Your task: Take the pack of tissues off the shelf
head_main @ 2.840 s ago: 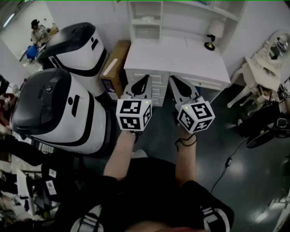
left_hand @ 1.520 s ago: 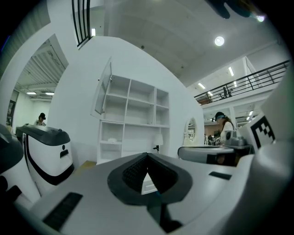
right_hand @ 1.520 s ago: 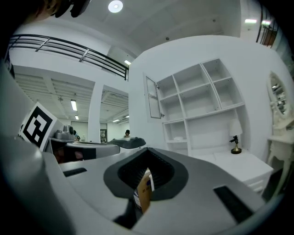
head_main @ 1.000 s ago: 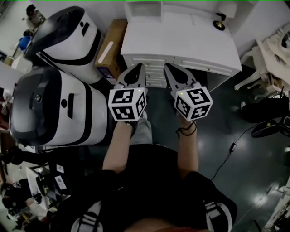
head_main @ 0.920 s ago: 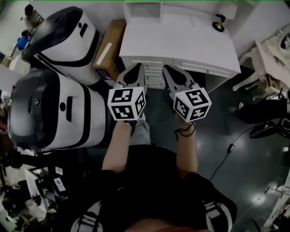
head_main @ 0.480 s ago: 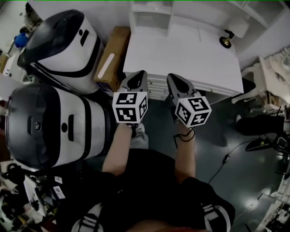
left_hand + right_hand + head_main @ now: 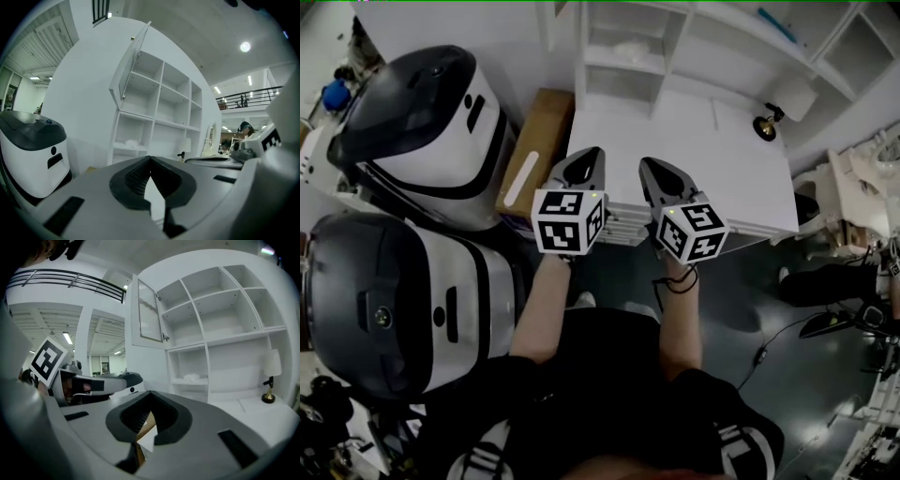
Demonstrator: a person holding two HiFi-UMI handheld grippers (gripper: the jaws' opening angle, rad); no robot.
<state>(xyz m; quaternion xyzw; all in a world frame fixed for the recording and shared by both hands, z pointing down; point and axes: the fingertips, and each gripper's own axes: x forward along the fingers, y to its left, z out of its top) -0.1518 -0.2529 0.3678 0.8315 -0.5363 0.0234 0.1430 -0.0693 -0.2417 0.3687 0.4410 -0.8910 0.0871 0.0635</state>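
Two tools are pointing side by side toward the far end of the scene, one in each of the person's hands. The left tool is showing its jaws closed tip to tip in the left gripper view, and nothing is sitting between them. The right tool is showing the same condition in the right gripper view: jaws together, nothing gripped. Each tool is carrying a marker cube at its near end, the left cube and the right cube sitting just above the person's wrists.

In the head view, both tool tips are overlapping the near edge of the white table, which has drawers along its front. The shelf is rising from the far side of this table. The pack of tissues is lying as a small white item on a board in the shelf's lower left compartment, well apart from both tools. One cabinet door is standing open above that compartment.

A small lamp is standing at the far right of the table. A cardboard box is leaning just left of the table. Two large white-and-black machines are standing further left, one far and one near.
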